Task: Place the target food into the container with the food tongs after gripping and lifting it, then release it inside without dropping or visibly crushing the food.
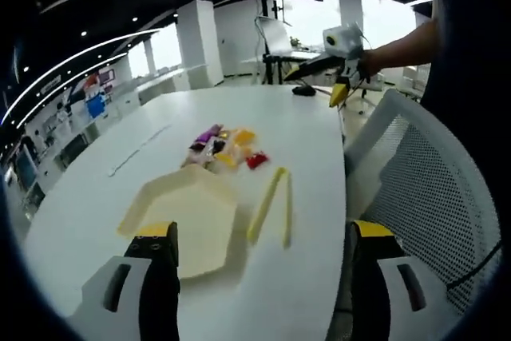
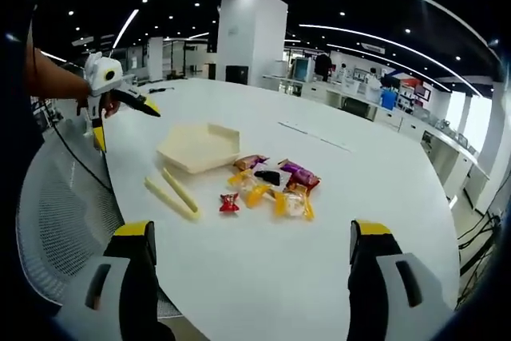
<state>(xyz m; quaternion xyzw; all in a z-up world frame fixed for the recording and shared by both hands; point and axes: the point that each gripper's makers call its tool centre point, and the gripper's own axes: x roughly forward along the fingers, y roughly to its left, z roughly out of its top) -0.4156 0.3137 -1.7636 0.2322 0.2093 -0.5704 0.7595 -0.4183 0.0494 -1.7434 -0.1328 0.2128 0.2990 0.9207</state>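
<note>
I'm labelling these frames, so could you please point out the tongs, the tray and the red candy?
tongs (image 2: 170, 192), right gripper view, middle of the arms
tray (image 2: 198, 148), right gripper view, bare floor
red candy (image 2: 229, 203), right gripper view, wrapper centre

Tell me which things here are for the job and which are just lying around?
For the job: food tongs, hexagonal tray, wrapped snacks, left gripper, right gripper.

Just around: white table, mesh chair.

A: What sits on the counter (image 2: 335, 253)?

B: One pale hexagonal container (image 2: 198, 148), one pair of yellow food tongs (image 2: 171, 194), one small heap of wrapped sweets (image 2: 271, 184).

A: How many sweets?

B: Roughly eight; overlap hides the exact count.
</note>
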